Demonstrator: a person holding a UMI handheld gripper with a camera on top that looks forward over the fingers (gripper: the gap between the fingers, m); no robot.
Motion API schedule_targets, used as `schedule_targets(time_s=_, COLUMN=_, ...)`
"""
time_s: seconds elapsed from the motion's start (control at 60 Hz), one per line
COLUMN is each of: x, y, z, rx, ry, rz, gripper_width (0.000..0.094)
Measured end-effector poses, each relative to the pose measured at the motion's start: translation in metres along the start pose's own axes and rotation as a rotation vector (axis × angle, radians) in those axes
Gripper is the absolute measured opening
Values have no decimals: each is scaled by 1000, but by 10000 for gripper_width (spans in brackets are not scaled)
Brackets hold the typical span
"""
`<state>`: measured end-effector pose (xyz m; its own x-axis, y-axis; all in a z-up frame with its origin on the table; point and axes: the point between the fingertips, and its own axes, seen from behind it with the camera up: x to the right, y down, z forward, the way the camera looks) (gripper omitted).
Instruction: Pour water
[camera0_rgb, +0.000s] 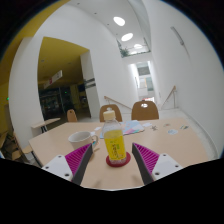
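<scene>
A small bottle (115, 140) with a white cap, a yellow label and yellow liquid stands upright on a red coaster (117, 160) on the light wooden table (180, 145). My gripper (113, 158) is open, its magenta pads (81, 157) wide apart on either side. The bottle stands between the fingertips with a clear gap at each side. A white cup (80, 138) sits on the table just left of the bottle, beyond the left finger.
Two wooden chairs (145, 108) stand at the table's far side. Small white dishes (172, 130) lie to the right on the table. A round table (45, 123) and a yellow wall are further left.
</scene>
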<state>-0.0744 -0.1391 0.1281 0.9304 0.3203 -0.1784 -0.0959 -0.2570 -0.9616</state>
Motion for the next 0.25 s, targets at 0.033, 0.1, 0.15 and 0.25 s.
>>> schedule_targets(time_s=0.033, x=1, y=2, z=-6, rx=1, ry=5, rz=3, gripper_width=861)
schedule_targets(time_s=0.1, x=4, y=7, z=-22, rx=1, ry=20, rz=6, gripper_width=862)
schedule_targets(time_s=0.15, x=1, y=9, z=-51, rx=-5, ry=30, rz=5, gripper_width=860)
schedule_targets(time_s=0.25, x=5, y=20, z=-59, rx=-17, ry=27, rz=14, gripper_width=859)
